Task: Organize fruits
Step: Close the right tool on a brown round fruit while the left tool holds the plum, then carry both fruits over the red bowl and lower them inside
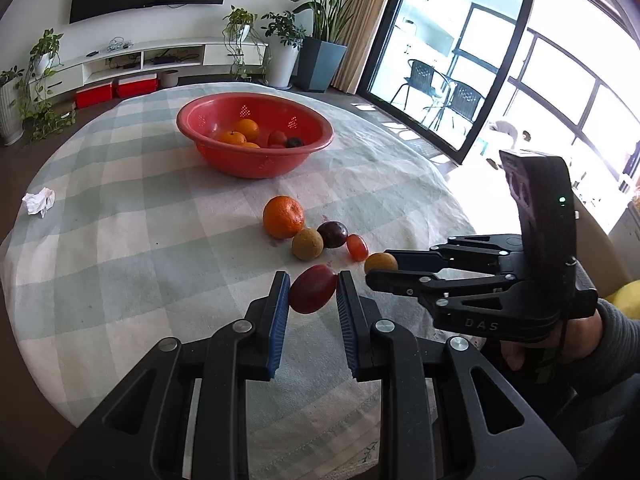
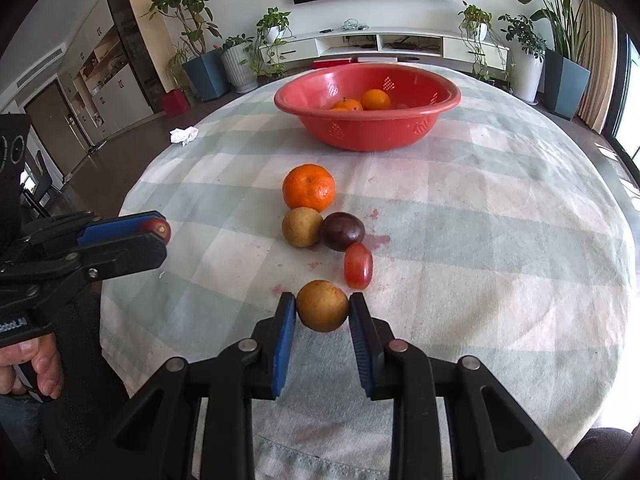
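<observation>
The left tool [image 1: 313, 292] is clenching a red plum [image 1: 313, 289] lifted off the desk [image 2: 480, 208]. The right tool [image 2: 322, 312] is grasping a tan round fruit [image 2: 322, 305] low over the cloth. Either smooth fruit could be squirting out of the narrow pads – or knocking the grape [image 2: 358, 266] just beside it. The checked cloth is lying stained and rumpled, with the red basin [image 2: 304, 98] beyond, then plants and a television.

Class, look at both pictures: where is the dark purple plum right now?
In both wrist views the dark purple plum lies on the checked tablecloth, touching the brown round fruit on its left, below the orange.
</observation>
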`<state>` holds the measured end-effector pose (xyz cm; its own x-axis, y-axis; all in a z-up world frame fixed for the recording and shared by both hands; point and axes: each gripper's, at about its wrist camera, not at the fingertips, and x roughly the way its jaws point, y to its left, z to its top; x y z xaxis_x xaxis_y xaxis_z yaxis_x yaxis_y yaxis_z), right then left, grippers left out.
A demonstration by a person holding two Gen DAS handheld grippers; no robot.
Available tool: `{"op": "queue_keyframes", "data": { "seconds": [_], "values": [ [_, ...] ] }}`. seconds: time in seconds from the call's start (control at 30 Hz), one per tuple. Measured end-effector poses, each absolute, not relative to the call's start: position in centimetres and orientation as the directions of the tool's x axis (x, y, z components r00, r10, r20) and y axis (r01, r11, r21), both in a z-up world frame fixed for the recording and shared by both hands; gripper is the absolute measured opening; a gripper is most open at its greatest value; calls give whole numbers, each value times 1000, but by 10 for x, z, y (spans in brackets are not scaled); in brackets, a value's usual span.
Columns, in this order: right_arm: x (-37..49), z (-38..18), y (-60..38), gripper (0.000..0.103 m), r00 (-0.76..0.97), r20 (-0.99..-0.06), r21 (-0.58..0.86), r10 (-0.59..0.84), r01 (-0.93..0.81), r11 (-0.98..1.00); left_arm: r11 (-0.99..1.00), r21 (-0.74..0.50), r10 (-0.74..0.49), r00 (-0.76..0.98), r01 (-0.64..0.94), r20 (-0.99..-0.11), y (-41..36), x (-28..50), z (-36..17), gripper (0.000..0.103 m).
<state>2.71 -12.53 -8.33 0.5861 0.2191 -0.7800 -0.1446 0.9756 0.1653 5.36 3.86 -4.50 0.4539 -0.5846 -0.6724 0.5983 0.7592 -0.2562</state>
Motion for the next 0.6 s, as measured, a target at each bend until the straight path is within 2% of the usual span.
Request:
{"op": "queue_keyframes", "data": {
  "seconds": [0.2, 0.37, 0.6],
  "values": [
    [38, -38, -170, 30, 668, -710, 210, 223, -101, 972, 777, -234, -572, 500, 584, -651, 38, 79, -20, 22],
    [69, -1, -208, 30, 726, -666, 186, 173, -63, 981, 797, -192, -546, 547, 573, -634, 30, 121, 10, 22],
    [130, 19, -205, 30, 728, -661, 138, 181, -119, 983, 820, -139, -497, 571, 555, -654, -3, 196, 25, 22]
  ]
}}
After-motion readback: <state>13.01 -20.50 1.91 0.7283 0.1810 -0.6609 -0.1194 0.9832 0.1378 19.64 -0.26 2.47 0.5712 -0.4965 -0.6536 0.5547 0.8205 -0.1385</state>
